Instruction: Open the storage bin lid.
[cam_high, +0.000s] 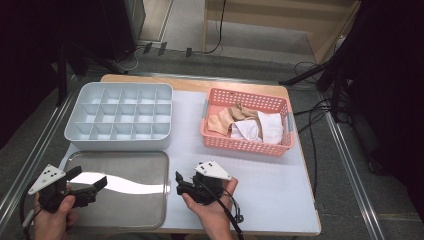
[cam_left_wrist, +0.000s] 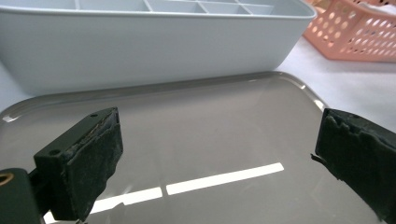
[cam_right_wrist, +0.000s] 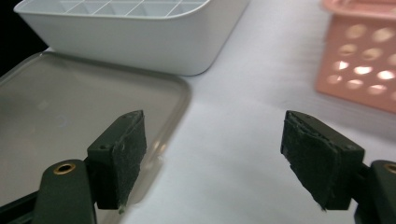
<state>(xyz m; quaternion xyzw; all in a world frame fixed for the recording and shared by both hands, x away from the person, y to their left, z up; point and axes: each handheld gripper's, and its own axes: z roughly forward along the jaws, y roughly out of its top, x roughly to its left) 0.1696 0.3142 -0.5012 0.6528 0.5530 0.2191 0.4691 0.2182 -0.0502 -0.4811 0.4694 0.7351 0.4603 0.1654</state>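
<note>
Both grippers, left (cam_high: 102, 182) and right (cam_high: 178, 184), are hanging wide and empty near the steel tray (cam_high: 150, 210), and I am judging the right nearer the sock-filled pink basket (cam_high: 247, 145) lying ahead to its right.

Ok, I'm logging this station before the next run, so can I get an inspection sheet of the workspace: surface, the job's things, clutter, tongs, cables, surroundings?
Surface: table with a pale cover, wooden edge showing at the far side.
Job's things: metal tray near the front left, bare and shiny; grey divided box behind it, compartments look bare; pink basket at the right, holding beige and white cloth pieces.
Clutter: nothing seen.
Tongs: left tongs open over the tray, nothing between the jaws; right tongs open beside the tray's right edge, nothing held.
Cables: a black cable trails from the right tongs; more cables on the floor to the right.
Surroundings: grey floor, dark stands, a wooden frame behind.
</note>
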